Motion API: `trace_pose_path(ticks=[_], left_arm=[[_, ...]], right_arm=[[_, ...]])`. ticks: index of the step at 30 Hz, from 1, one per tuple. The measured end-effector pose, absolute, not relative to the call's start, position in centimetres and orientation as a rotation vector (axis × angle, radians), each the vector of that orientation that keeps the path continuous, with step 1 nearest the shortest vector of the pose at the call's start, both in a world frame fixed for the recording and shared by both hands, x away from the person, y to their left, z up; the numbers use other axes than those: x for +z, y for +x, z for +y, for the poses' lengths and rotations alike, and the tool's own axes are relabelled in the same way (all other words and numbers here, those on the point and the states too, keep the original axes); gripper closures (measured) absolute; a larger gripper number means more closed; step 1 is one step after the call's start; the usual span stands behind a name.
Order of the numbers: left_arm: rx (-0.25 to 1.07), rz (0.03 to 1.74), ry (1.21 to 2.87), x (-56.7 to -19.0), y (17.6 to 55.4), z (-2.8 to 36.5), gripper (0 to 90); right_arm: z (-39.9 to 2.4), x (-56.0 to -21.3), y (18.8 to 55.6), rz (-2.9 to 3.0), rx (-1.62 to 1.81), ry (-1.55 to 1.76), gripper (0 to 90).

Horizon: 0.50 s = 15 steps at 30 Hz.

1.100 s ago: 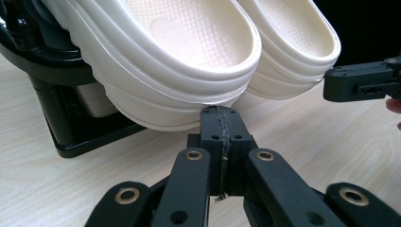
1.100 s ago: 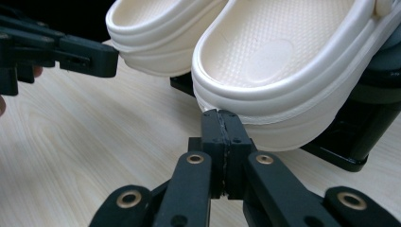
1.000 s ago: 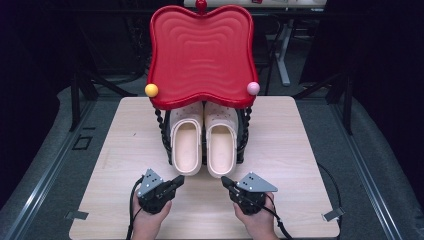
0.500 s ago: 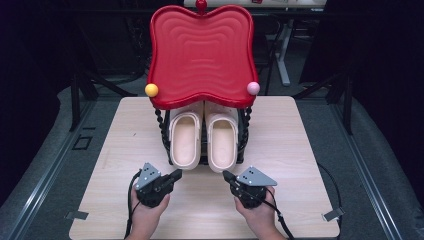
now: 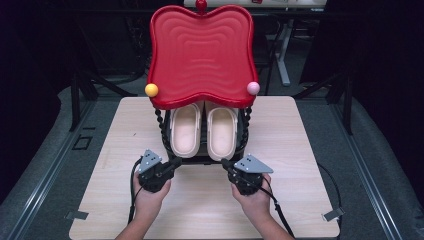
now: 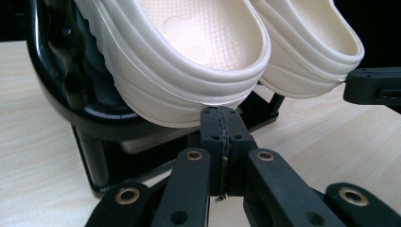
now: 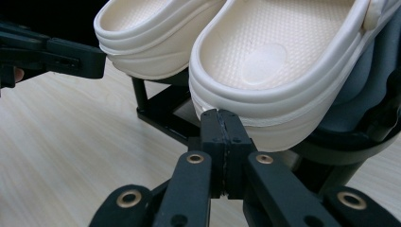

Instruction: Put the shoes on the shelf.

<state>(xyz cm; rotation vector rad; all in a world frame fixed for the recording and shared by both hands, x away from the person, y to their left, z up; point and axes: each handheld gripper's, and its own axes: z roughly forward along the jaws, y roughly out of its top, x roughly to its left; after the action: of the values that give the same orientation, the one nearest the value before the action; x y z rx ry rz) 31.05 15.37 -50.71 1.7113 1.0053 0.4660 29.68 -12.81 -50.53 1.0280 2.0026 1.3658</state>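
Clogs: cream left clog (image 5: pixel 185 131) and right clog (image 5: pixel 222 131) side by side on black rack (image 5: pixel 162 131), under red tray (image 5: pixel 200 55), on desk (image 5: pixel 120 150)
Left claw (image 5: pixel 176 163): jaws pressed together, empty, near left clog's heel
Right claw (image 5: pixel 226 165): jaws pressed together, empty, near right clog's heel

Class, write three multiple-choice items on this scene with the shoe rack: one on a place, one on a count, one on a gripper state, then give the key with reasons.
1. Where do the cream clogs sit?
A. on the black rack under the red tray
B. on top of the red tray
C. flat on the table

2. How many clogs are there?
A. one
B. two
C. four

3. How is the left gripper?
A. shut on a clog
B. wide open
C. shut, holding nothing

Key: 1 A, the clogs lean on the rack beneath the tray; 2 B, a pair side by side; 3 C, its jaws meet just short of the heel.
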Motion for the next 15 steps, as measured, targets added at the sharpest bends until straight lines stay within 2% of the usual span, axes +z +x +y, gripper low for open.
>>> trace_pose_path(ticks=[15], left_arm=[[0.459, 1.025, 1.687, -50.5, 33.5, 14.0, 90.0]], right_arm=[[-12.7, -50.1, 32.3, 1.948, 1.359, 1.074, 89.8]])
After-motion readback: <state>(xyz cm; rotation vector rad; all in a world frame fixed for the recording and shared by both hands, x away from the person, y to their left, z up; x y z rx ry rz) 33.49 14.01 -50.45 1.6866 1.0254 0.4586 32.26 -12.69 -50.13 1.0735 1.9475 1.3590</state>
